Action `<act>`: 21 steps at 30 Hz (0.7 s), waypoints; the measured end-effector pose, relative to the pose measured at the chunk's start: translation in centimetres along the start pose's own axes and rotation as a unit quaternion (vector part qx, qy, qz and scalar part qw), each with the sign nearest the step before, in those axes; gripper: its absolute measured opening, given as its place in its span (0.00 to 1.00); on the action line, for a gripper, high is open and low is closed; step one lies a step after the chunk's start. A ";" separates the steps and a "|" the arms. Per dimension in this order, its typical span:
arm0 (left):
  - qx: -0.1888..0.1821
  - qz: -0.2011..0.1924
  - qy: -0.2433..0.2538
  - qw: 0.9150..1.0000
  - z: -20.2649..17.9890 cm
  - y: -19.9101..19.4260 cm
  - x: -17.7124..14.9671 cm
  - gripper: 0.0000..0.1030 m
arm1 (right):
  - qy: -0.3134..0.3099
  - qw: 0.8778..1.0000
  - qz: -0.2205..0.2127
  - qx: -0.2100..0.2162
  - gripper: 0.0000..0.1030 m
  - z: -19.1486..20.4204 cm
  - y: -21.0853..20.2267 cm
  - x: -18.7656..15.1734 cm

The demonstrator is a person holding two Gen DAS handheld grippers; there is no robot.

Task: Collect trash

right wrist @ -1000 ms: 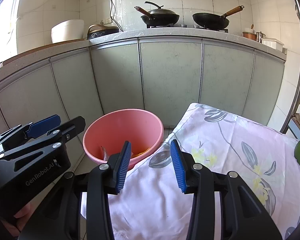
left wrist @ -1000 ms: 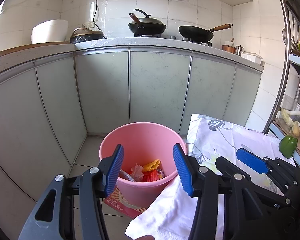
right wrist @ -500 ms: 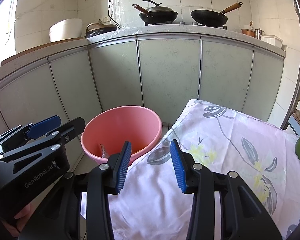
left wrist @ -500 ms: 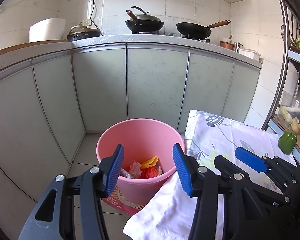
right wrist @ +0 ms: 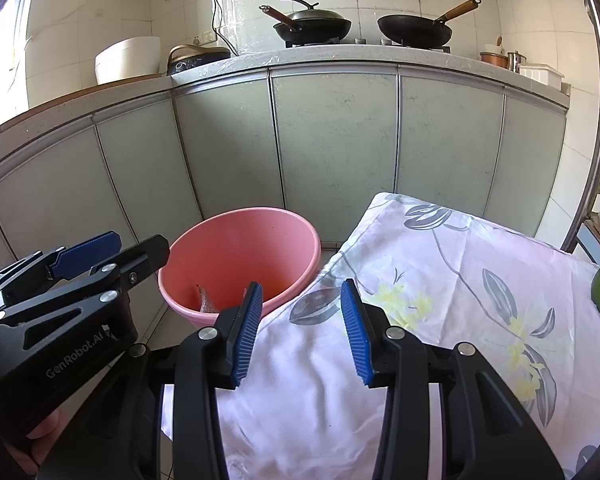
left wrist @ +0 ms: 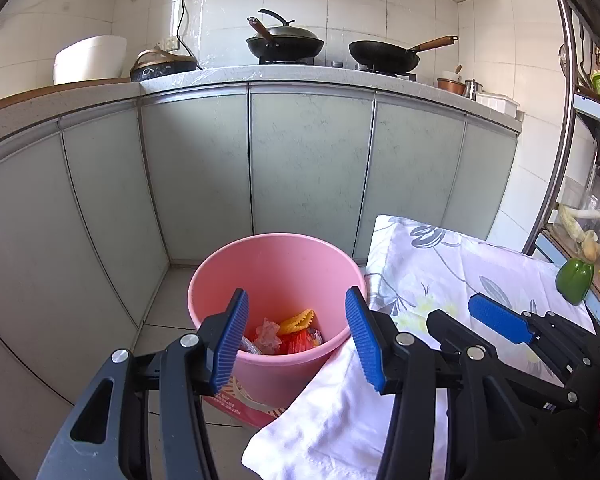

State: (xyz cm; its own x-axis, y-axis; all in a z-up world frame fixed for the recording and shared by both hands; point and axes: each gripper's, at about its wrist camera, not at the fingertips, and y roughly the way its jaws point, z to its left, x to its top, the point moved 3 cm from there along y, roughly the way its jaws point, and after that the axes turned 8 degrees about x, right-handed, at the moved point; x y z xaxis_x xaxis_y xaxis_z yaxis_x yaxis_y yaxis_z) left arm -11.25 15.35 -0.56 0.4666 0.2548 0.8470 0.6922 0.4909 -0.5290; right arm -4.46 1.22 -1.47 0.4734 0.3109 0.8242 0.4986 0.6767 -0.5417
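Your left gripper hovers above the pink bucket on the kitchen floor, its ribbed blue pads spread wide with nothing between them. Your right gripper hangs over the flowered cloth, its jaws also apart and empty, set narrower than the left.

The collecting looks largely done, by the evidence here. The trash lies at the bottom of the bucket: a crinkled clear wrapper, a yellow piece with a scalloped edge, and something red and glossy beside it. A printed red-and-cream packet lies flat on the floor tiles against the foot of the bucket, partly under it; whether it counts as rubbish to be picked up cannot be told. No loose litter shows on the part of the cloth in view. A green pepper sits at the cloth's far right edge, smooth and lobed, and it reads as food rather than waste.

The bucket is smooth moulded plastic, round and tapering towards its base, with a rolled rim. The cloth is thin, soft cotton, printed with grey leaves and pale yellow blooms, and one white corner droops off the surface just beside the bucket's rim.
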 end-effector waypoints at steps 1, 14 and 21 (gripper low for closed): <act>0.000 0.000 0.000 1.000 0.0 0.0 0.0 0.49 | 0.000 1.000 0.000 0.000 0.40 0.0 0.0 0.0; 0.000 0.002 0.006 1.000 -0.6 0.2 -0.2 0.49 | 0.005 1.000 0.000 -0.002 0.40 -0.5 0.0 -0.3; -0.006 0.003 0.014 1.000 -1.4 0.3 -0.3 0.49 | 0.012 1.000 0.000 -0.009 0.40 -1.0 -0.2 -0.6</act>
State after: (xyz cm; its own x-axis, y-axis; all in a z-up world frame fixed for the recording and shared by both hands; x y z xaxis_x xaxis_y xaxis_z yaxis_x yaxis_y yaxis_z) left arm -10.37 14.24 -1.03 0.4867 0.2339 0.8417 0.6951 0.4798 -0.5353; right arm -4.05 0.23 -2.00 0.4914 0.2948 0.8195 0.5115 0.6639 -0.5455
